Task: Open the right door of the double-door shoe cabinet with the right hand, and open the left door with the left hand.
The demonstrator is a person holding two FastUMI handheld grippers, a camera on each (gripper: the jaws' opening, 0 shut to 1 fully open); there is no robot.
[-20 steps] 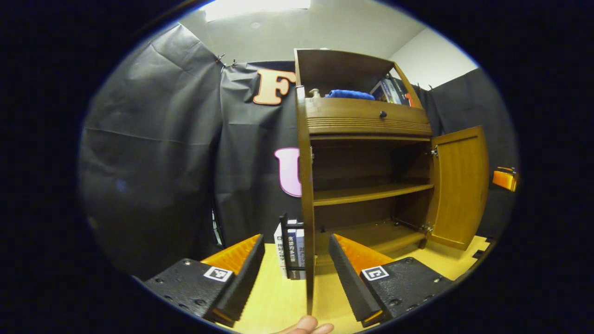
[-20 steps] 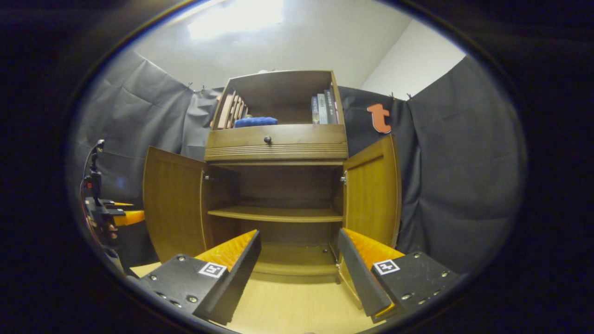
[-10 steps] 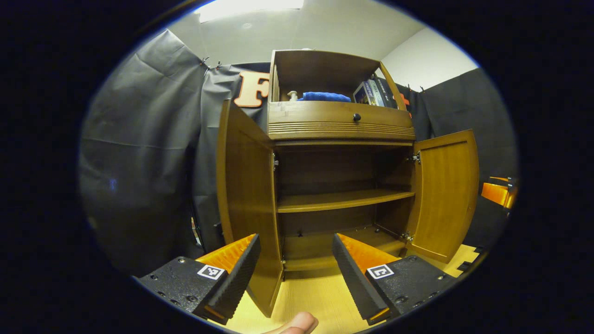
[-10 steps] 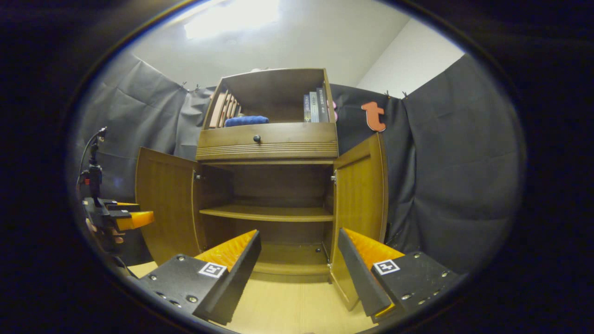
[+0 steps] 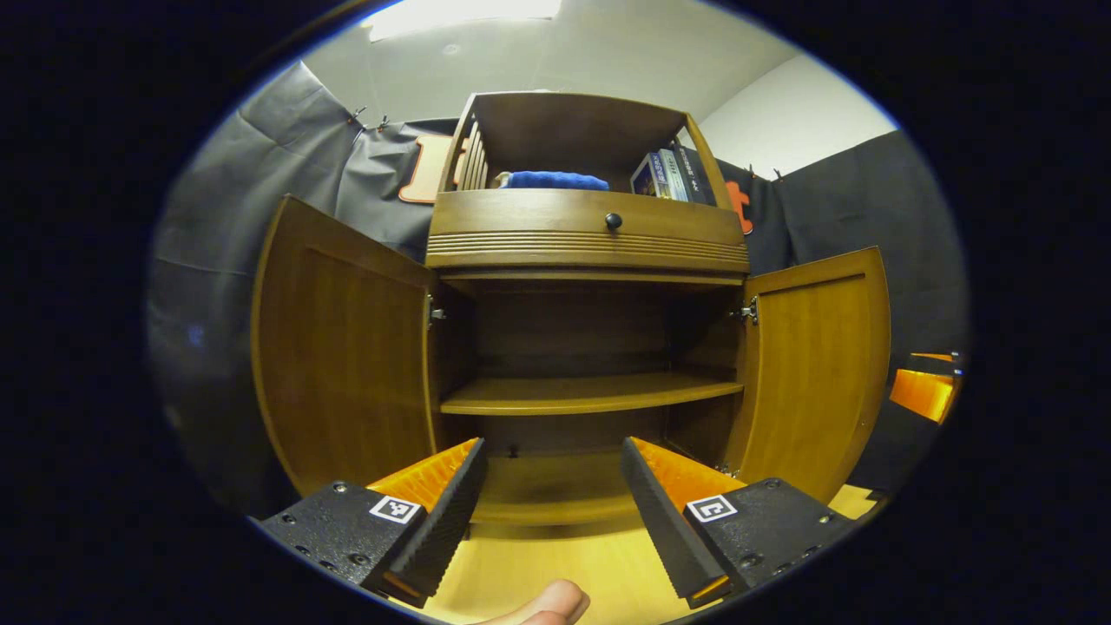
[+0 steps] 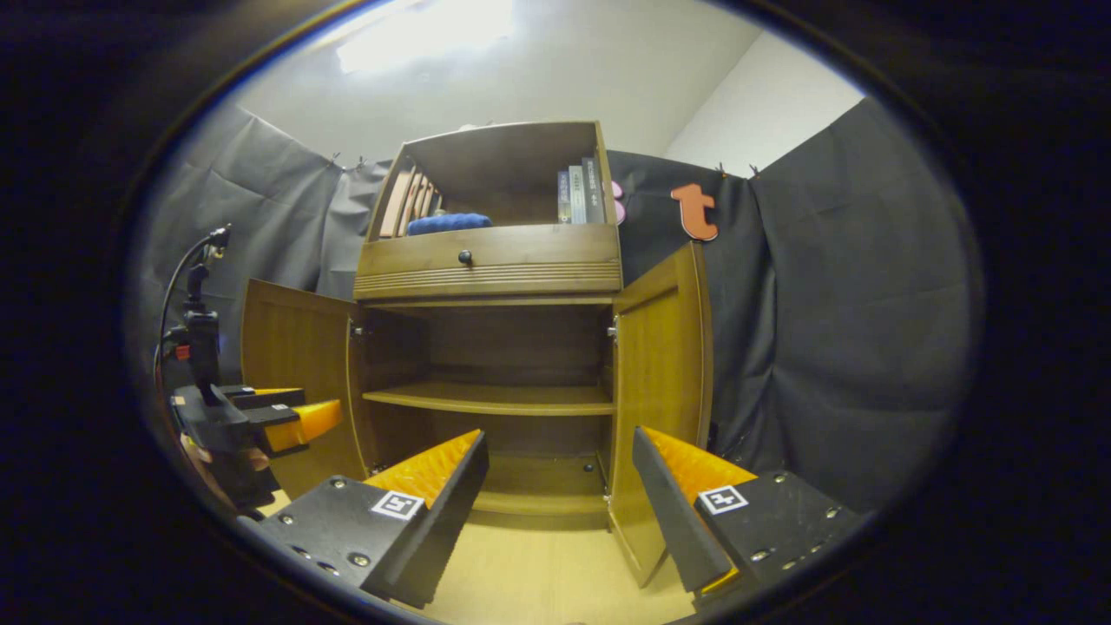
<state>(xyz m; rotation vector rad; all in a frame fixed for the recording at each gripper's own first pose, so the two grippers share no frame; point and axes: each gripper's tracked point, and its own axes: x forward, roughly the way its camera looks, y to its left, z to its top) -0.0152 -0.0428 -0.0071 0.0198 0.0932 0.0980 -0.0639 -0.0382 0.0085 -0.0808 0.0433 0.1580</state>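
Both doors already stand open. The left door (image 5: 343, 373) lies ahead-left of your left hand-held gripper (image 5: 548, 512); the right door (image 6: 660, 382) stands ahead, near your right hand-held gripper (image 6: 560, 512). Both hand-held grippers are spread, holding nothing.

1. The shoe cabinet (image 5: 590, 243) stands on the counter (image 5: 564, 573), against the booth wall.
2. The left door (image 5: 347, 373) stands swung out to the left; the right door (image 5: 816, 365) stands swung out to the right.
3. Between the doors, one shelf (image 5: 590, 395) splits the interior into an upper and a lower compartment.
4. A drawer with a knob (image 5: 613, 220) sits above the doors.
5. In the open top compartment, a folded cloth (image 5: 547, 180) lies at the left and books (image 5: 664, 174) stand at the right.
6. The left tool (image 5: 547, 512) sits in front of the cabinet, fingers apart.
7. The right tool (image 6: 555, 512) sits in front of the right door, fingers apart.
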